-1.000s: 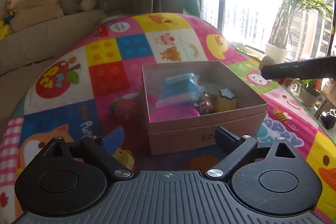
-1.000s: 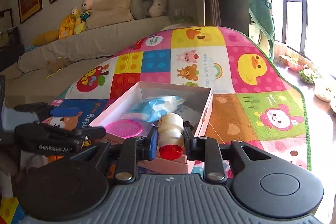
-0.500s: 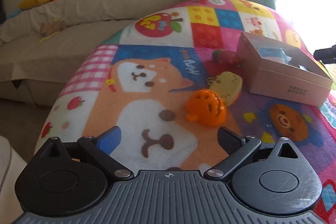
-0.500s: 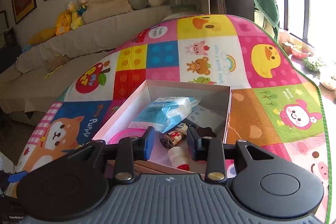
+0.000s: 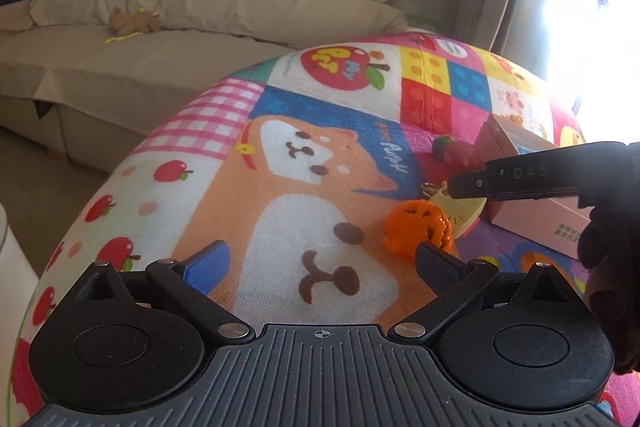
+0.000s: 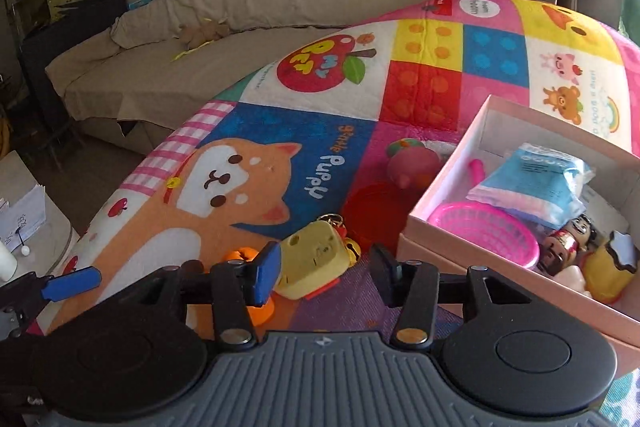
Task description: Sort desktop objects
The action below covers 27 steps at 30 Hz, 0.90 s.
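A pink cardboard box (image 6: 448, 195) sits on the play mat and holds a blue packet (image 6: 532, 183), a pink basket (image 6: 484, 231), a small figure (image 6: 564, 247) and a yellow toy (image 6: 612, 271). On the mat beside it lie a yellow cheese-shaped keychain (image 6: 316, 259), an orange pumpkin toy (image 5: 418, 229), a red lid (image 6: 372, 207) and a pink fruit toy (image 6: 412, 163). My right gripper (image 6: 326, 273) is open and empty, just above the keychain. My left gripper (image 5: 320, 263) is open and empty, hovering over the mat left of the pumpkin. The box also shows in the left wrist view (image 5: 540, 219).
The colourful play mat (image 5: 280, 187) covers the surface and drops off at the left and far edges. A beige sofa (image 5: 160, 27) with plush toys stands behind. A bright window is at the right. A white surface (image 6: 24, 223) sits at the left.
The right gripper let go of the white bottle with a red cap into the box, opened and swung left over the keychain. The left gripper turned left, away from the box.
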Each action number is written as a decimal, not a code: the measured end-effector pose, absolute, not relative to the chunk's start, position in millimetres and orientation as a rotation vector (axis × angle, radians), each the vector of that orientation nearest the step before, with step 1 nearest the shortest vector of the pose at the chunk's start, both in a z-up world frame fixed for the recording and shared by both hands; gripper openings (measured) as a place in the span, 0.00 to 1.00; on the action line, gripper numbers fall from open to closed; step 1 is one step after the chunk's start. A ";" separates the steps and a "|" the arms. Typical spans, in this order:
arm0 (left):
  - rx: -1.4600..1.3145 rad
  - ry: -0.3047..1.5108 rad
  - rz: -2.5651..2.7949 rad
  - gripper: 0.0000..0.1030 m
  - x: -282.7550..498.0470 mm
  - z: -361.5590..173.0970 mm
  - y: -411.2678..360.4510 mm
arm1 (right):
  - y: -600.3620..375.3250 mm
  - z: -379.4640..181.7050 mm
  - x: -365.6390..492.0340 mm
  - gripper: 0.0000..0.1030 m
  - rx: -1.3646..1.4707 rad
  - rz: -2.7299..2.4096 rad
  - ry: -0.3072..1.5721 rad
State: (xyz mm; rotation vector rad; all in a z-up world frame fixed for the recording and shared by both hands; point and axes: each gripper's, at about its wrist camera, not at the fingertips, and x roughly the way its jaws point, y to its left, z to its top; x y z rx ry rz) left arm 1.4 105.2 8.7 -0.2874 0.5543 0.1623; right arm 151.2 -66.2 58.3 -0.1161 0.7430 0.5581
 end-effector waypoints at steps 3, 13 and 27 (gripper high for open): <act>-0.314 0.543 0.165 0.99 -0.4 8.6 108.9 | -55.5 46.8 160.7 0.47 -0.094 0.506 0.769; -0.321 0.556 0.162 0.99 2.2 7.5 110.2 | -83.4 63.2 109.6 0.21 -0.136 0.606 0.703; -0.221 0.595 0.171 1.00 9.7 8.6 93.2 | -185.9 74.9 58.9 0.18 -0.368 0.335 0.565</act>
